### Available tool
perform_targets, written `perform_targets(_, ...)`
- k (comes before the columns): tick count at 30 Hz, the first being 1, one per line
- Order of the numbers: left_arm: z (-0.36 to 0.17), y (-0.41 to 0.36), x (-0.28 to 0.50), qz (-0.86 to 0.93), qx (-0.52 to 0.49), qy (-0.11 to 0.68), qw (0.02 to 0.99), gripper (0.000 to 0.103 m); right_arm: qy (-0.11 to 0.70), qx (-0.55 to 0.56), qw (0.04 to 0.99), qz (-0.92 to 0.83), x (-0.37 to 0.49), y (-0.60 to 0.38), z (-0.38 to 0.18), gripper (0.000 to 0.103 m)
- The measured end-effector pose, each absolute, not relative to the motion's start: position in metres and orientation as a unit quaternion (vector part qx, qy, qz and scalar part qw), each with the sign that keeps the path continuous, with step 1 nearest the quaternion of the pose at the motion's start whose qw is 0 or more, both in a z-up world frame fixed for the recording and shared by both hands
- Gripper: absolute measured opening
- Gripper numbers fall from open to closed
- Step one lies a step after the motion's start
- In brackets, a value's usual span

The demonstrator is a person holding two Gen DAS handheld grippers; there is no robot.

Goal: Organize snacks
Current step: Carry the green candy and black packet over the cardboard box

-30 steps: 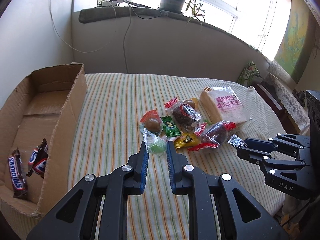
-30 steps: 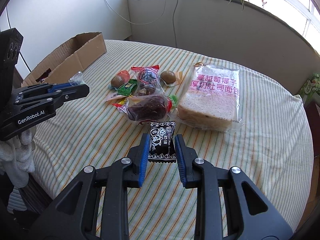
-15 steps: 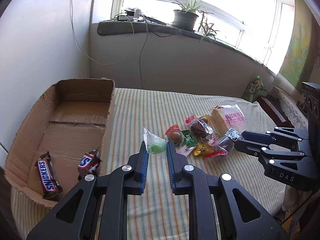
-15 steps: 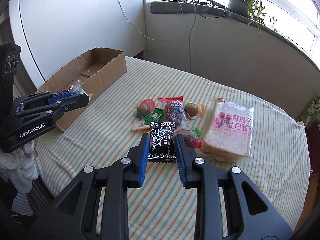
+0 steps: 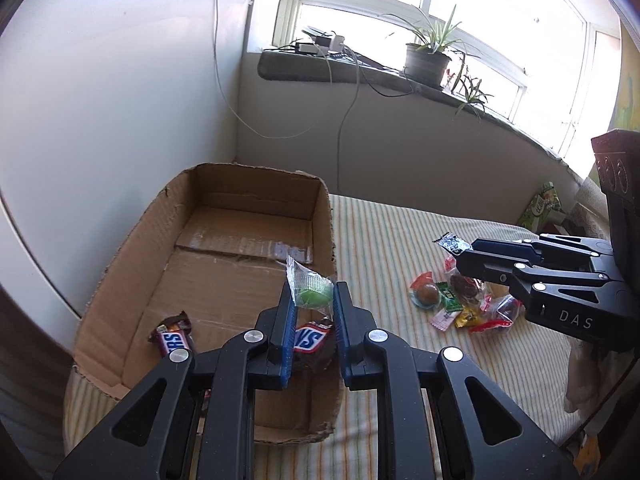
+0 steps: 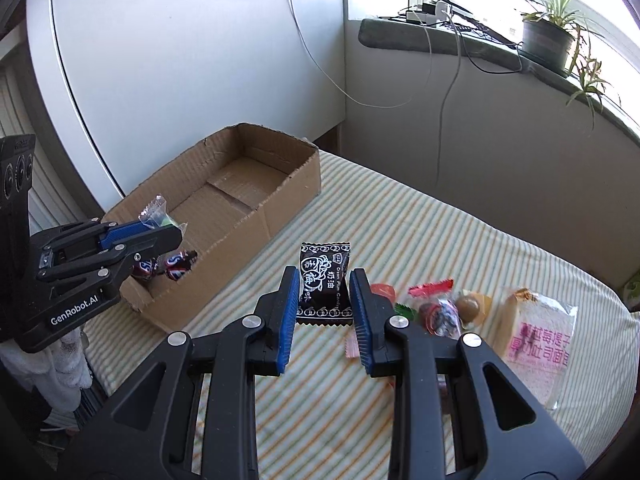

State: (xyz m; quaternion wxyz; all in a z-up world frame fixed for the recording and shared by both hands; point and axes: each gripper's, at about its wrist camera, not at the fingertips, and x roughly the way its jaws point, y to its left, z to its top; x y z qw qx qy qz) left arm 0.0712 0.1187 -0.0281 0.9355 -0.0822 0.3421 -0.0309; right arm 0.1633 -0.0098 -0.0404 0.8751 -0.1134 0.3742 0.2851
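Note:
My left gripper (image 5: 312,300) is shut on a clear packet with a green sweet (image 5: 311,289) and holds it above the near right part of the open cardboard box (image 5: 240,264). Two Snickers bars (image 5: 172,338) lie in the box. My right gripper (image 6: 324,280) is shut on a black plum candy packet (image 6: 324,280) and holds it above the striped cloth, right of the box (image 6: 224,208). The left gripper (image 6: 160,232) shows over the box in the right wrist view. The right gripper (image 5: 456,252) shows at right in the left wrist view.
A pile of wrapped snacks (image 5: 460,304) lies on the striped tablecloth (image 5: 400,248). A bag of sliced bread (image 6: 540,336) lies at the pile's right. A wall stands behind the box. A potted plant (image 5: 426,60) and cables sit on the windowsill.
Both grippers rose and swung left with their packets. My left gripper moved from over the cloth to above the box. The right gripper moved off the pile toward the box.

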Motion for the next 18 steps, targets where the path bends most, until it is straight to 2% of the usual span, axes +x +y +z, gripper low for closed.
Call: perform_targets(18, -0.043, 0.164, 0.078, 0.005, -0.102, 0.352, 0.930, 0.016, 0.381, -0.143, 0.848, 0.339, 0.198, 0.096, -0.058, 0.027)
